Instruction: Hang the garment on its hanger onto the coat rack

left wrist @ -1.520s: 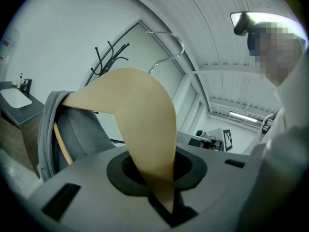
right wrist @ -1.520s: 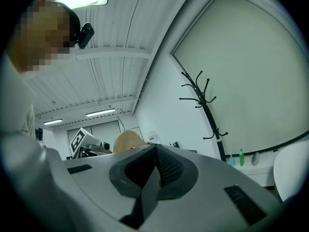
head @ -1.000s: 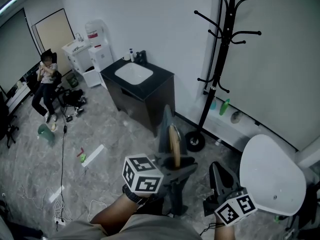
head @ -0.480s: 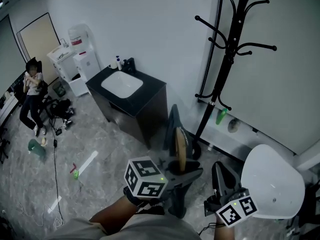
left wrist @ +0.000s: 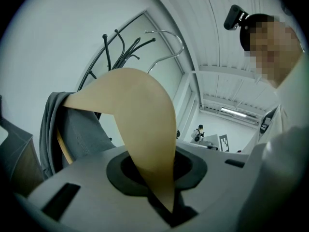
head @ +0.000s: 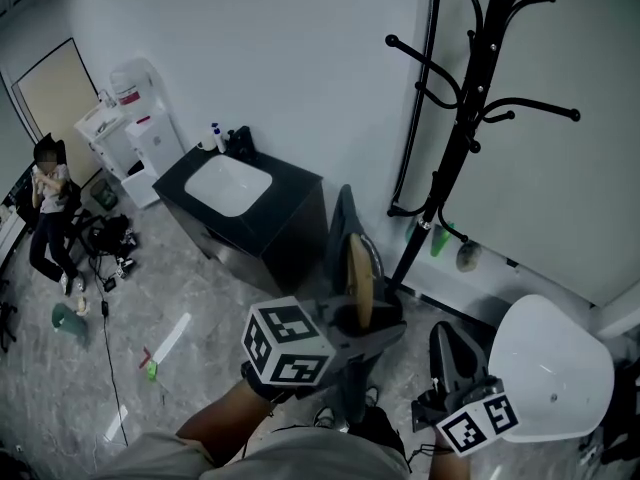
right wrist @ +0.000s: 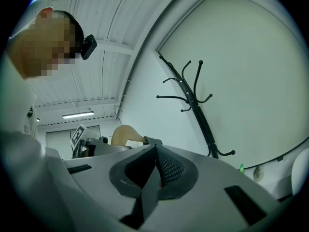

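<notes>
My left gripper (head: 352,315) is shut on the shoulder of a wooden hanger (head: 358,276) that stands upright. A grey garment (head: 340,230) is draped over the hanger's far side. In the left gripper view the hanger (left wrist: 140,124) fills the jaws, its metal hook (left wrist: 169,36) points up, and the garment (left wrist: 72,129) hangs at the left. The black coat rack (head: 468,128) stands ahead and to the right, its hooks above the hanger. My right gripper (head: 452,356) is lower right, shut with nothing in it (right wrist: 157,170).
A black cabinet with a white sink (head: 232,184) stands against the wall left of the rack. A white round seat (head: 555,368) is at the lower right. A person sits far left (head: 45,208). Cables and small items lie on the grey floor (head: 150,358).
The view has moved closer to the coat rack. My left gripper with the hanger and garment has risen slightly; the right gripper stays low beside it.
</notes>
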Tool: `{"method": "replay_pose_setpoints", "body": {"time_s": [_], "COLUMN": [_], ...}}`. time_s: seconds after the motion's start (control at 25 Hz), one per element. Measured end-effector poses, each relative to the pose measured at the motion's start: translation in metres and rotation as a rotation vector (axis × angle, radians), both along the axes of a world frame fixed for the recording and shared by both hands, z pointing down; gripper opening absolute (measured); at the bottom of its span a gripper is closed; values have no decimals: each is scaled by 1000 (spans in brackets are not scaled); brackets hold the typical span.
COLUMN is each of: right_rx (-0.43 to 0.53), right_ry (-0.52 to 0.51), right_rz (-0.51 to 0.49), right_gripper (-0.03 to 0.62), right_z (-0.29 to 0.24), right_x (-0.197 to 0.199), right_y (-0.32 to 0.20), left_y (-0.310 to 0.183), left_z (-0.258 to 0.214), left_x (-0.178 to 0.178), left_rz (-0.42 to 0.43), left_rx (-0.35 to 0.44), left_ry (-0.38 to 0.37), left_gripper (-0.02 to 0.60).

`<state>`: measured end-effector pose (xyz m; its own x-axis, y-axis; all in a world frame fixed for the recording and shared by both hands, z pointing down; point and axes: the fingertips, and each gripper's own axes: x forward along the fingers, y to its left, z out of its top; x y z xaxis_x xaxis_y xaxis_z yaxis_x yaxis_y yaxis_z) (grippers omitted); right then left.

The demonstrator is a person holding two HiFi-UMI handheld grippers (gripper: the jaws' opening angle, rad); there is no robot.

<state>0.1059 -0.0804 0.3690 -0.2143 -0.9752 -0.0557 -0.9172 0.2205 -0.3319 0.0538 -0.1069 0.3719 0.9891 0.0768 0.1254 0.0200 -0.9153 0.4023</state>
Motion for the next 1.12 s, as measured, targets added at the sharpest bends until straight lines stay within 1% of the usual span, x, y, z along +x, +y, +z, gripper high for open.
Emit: {"method": "replay_pose_setpoints", "body": {"time_s": [0.12, 0.24, 0.44, 0.64, 0.76, 0.92, 1.12], "right_rx": [-2, 3, 31, 55, 66, 83, 103], "right_ry": [-3, -8, 2, 17, 17, 34, 42], "right_rz": [0, -12, -63, -122, -139, -143, -97], "right_gripper": [15, 15, 15, 15, 15, 15, 15], "right_z": [3, 5, -7, -22, -31, -42, -48], "right_x": [16, 35, 67, 94, 106, 109, 114], "right_y": [-23, -51, -101, -142, -162, -178, -190], "left_y": [-28, -56, -98, -130, -146, -162, -180], "left_z": [-8, -18, -38, -59, -71, -86, -95], "left_x": [12, 27, 57, 83, 94, 105, 123], "left_rz": [-5, -11, -21, -29, -24, 10, 88], "left_rx": [6, -1, -18, -2, 9, 28, 50], "left_ry": [-4, 7, 27, 37, 32, 24, 22], "left_gripper": [87, 89, 89, 94, 94, 94, 97]}}
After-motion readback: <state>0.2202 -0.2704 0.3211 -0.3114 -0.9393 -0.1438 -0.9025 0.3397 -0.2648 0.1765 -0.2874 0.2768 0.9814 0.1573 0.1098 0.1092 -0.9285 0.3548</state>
